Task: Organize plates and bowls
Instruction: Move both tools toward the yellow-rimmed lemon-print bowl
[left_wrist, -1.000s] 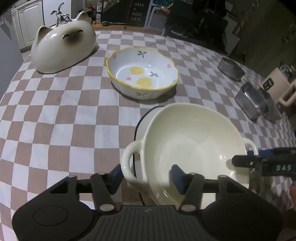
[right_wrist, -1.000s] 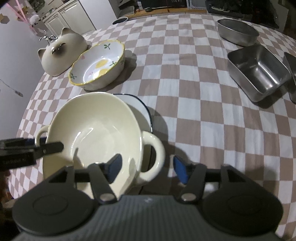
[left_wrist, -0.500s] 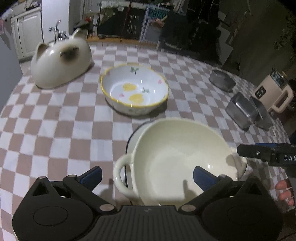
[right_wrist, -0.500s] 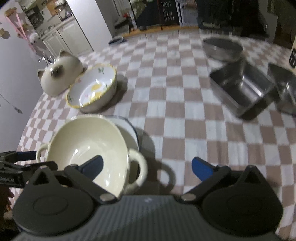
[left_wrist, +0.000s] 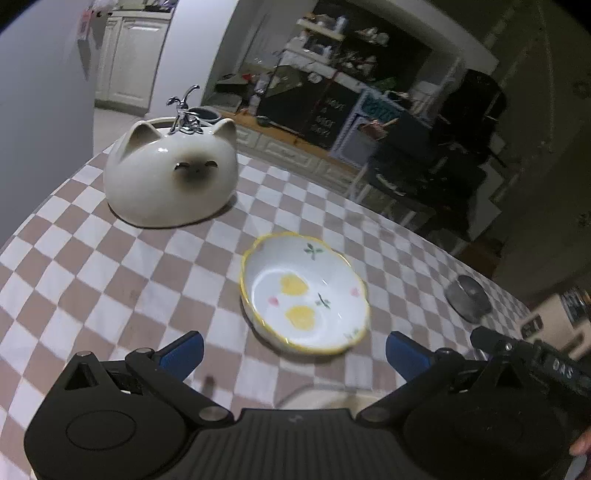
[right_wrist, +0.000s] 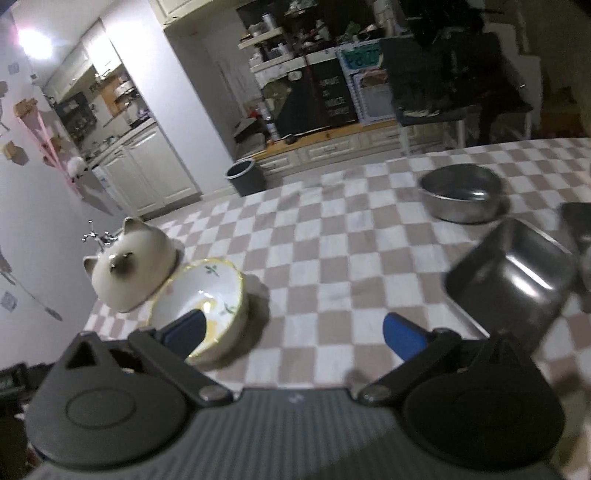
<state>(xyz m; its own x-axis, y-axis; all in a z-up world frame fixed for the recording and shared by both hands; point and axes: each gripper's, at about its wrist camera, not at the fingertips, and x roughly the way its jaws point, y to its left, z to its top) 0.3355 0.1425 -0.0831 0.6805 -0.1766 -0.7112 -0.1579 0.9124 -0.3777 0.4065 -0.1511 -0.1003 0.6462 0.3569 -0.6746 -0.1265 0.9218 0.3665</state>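
My left gripper (left_wrist: 293, 352) is open and empty above the checked tablecloth (left_wrist: 110, 288). Just beyond it sits a white flowered bowl (left_wrist: 303, 295) with a yellow rim. An upturned cat-faced ceramic bowl (left_wrist: 170, 181) rests at the far left. Only a sliver of the cream bowl's rim (left_wrist: 317, 396) shows under the gripper body. My right gripper (right_wrist: 293, 334) is open too, with nothing between its blue pads. Its left finger overlaps the flowered bowl (right_wrist: 203, 302), with the cat bowl (right_wrist: 129, 269) behind it.
A round steel bowl (right_wrist: 460, 197) and a square steel container (right_wrist: 513, 273) stand at the right, with another steel piece (right_wrist: 580, 225) at the edge. A finger of my right gripper (left_wrist: 517, 354) shows at the lower right. A bin (right_wrist: 245, 175) stands on the floor beyond the table.
Both grippers opened wide off the cream bowl's handles, then rose and drew back. The cream bowl has slipped almost out of both views, and the room behind the table now shows.
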